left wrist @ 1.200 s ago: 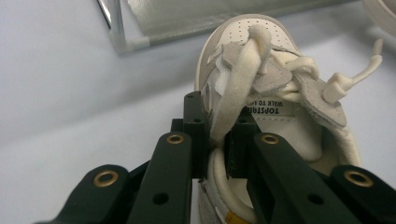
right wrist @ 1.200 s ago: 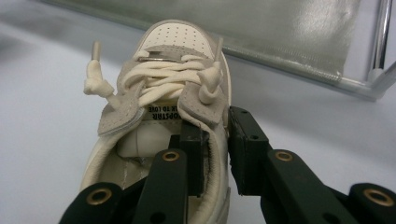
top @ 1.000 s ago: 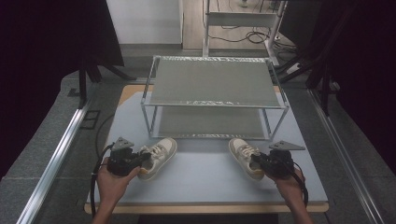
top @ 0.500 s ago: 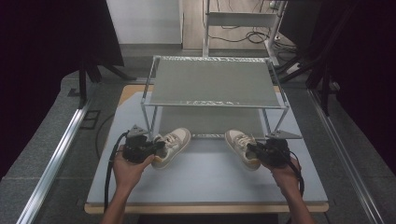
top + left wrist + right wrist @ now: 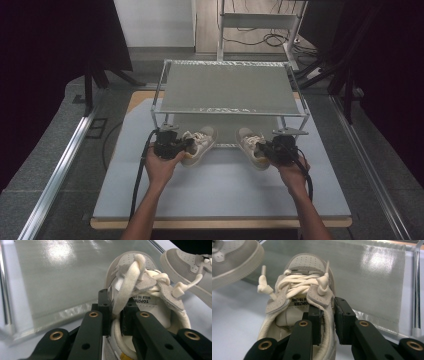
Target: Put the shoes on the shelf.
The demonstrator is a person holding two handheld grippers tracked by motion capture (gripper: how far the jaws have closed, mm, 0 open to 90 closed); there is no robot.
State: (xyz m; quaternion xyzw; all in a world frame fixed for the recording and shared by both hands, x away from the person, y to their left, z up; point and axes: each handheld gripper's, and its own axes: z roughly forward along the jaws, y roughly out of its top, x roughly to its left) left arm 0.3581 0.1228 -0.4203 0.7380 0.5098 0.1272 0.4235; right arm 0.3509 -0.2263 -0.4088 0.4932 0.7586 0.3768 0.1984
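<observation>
Two grey-and-cream sneakers with thick cream laces sit in front of a metal rack (image 5: 230, 90). My left gripper (image 5: 184, 147) is shut on the left sneaker (image 5: 201, 144); in the left gripper view my left gripper (image 5: 115, 312) pinches the collar wall of that sneaker (image 5: 155, 310). My right gripper (image 5: 264, 149) is shut on the right sneaker (image 5: 249, 144); in the right gripper view my right gripper (image 5: 327, 320) clamps the side collar of that sneaker (image 5: 304, 270). Both toes point at the rack's lower mesh shelf (image 5: 50, 277), and they reach its front edge.
The rack's top shelf hangs over the lower shelf (image 5: 374, 272), carried by thin chrome posts (image 5: 416, 290). The pale blue table (image 5: 225, 190) stretches back toward the person. Cables trail from both grippers. Dark curtains and floor rails flank the table.
Both hands have moved forward toward the rack and inward, carrying the sneakers with them. The sneakers now lie closer together with their toes at the lower shelf.
</observation>
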